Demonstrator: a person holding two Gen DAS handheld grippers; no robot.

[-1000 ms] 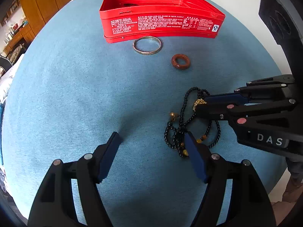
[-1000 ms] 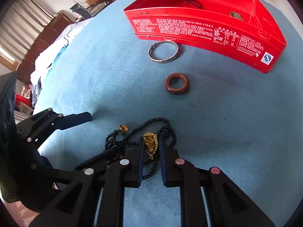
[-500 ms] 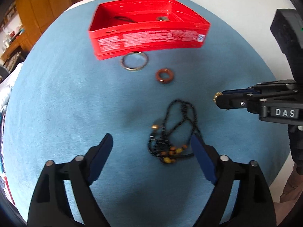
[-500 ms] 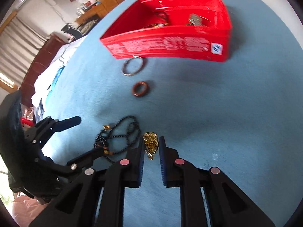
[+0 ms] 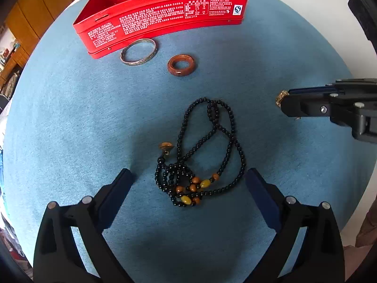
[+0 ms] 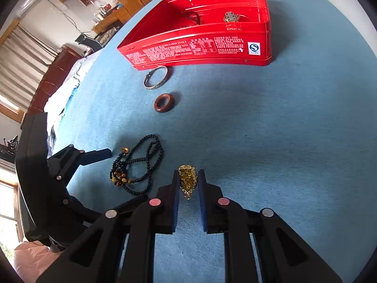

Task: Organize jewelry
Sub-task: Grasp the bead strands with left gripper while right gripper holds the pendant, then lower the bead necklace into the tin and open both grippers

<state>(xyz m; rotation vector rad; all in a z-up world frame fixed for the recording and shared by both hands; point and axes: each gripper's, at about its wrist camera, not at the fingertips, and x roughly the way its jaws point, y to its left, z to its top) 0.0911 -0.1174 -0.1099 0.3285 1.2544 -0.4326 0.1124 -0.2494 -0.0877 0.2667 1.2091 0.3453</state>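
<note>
Now the right gripper [image 6: 187, 179] pinching a gold pendant [image 6: 187, 180] between its fingers above the blue cloth [image 6: 271, 141], left gripper [image 5: 188, 184] spreading wide around the black bead necklace [image 5: 202, 155], silver bangle [image 5: 139, 52] and brown ring [image 5: 181, 65] lying beside the red tin [image 5: 162, 23].

Both views are bright and sharp at the centre, lit by daylight from the window [image 6: 7, 202] on the left. Soft shadows fall on the blue cloth [image 5: 70, 122], and the fisheye bends and darkens every edge.
</note>
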